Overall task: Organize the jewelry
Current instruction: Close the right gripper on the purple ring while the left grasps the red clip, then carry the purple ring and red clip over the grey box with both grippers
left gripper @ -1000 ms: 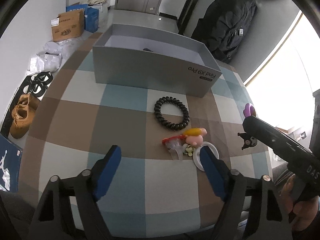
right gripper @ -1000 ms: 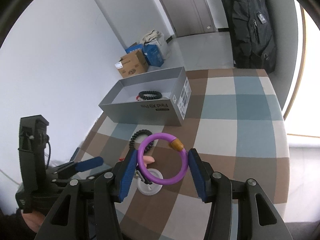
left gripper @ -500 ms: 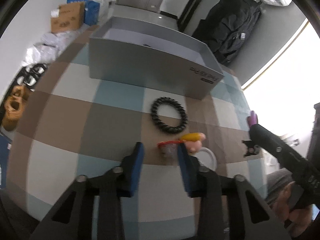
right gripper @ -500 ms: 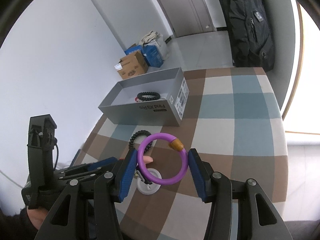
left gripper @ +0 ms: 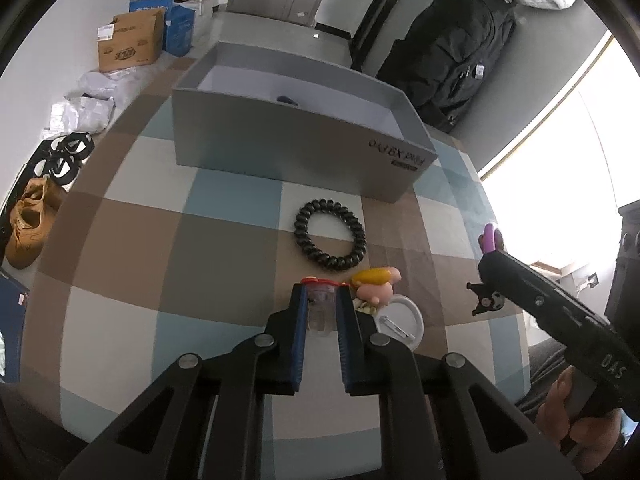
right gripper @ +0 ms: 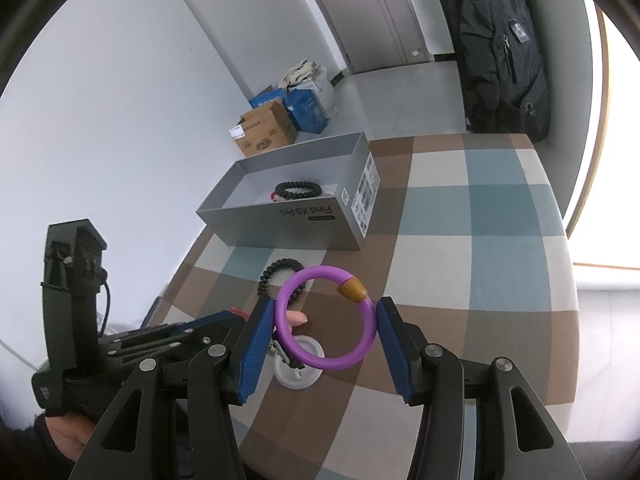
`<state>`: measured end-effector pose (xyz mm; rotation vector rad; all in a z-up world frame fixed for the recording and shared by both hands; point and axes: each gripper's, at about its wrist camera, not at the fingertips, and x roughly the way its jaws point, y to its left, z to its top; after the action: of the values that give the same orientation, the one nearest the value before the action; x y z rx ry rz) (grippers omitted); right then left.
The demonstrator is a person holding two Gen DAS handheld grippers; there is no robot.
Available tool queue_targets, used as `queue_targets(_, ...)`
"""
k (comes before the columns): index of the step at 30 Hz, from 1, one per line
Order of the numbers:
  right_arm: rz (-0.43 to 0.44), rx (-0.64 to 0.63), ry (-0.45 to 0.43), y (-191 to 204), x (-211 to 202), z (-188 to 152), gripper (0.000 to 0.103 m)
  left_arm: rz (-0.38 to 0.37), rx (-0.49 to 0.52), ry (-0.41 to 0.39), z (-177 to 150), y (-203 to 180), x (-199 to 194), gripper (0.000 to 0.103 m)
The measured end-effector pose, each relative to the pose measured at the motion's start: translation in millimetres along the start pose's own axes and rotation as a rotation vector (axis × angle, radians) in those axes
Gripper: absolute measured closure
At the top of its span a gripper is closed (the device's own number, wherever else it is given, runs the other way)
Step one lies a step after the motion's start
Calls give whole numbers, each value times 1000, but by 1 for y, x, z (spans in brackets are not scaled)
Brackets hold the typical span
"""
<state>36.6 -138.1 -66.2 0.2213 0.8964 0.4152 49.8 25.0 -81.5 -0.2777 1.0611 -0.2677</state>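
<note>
My left gripper [left gripper: 320, 292] is shut on a small clear plastic piece with a red rim [left gripper: 320, 312], low over the checked tablecloth [left gripper: 224, 248]. Beside it lie a pink and yellow charm [left gripper: 376, 282] and a white disc [left gripper: 404, 320]. A black spiral hair tie [left gripper: 330, 234] lies just beyond, in front of the open grey box [left gripper: 300, 148]. My right gripper [right gripper: 325, 318] is shut on a purple ring with an amber bead [right gripper: 316, 270], held above the table. A black beaded bracelet [right gripper: 298, 190] lies inside the grey box [right gripper: 280, 224].
A small black cartoon charm [left gripper: 488, 300] lies near the table's right edge. Off the table are cardboard boxes [left gripper: 130, 44], brown shoes [left gripper: 30, 224] and a black backpack [left gripper: 452, 60] against the wall. A hand grips each tool.
The left gripper's jaws have gone from wide apart to shut on the clear red-rimmed piece. The right gripper has kept still with the purple ring.
</note>
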Motion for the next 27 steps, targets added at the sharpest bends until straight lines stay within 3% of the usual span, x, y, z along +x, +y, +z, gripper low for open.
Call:
queue_targets(15,12,-2,-13,11,7,12,52,-33,-35,-106,24,10,-25,93)
queue_targets(27,43,-32,-32,25,12,44,52,-41,-72,-168,53,17,-39,93)
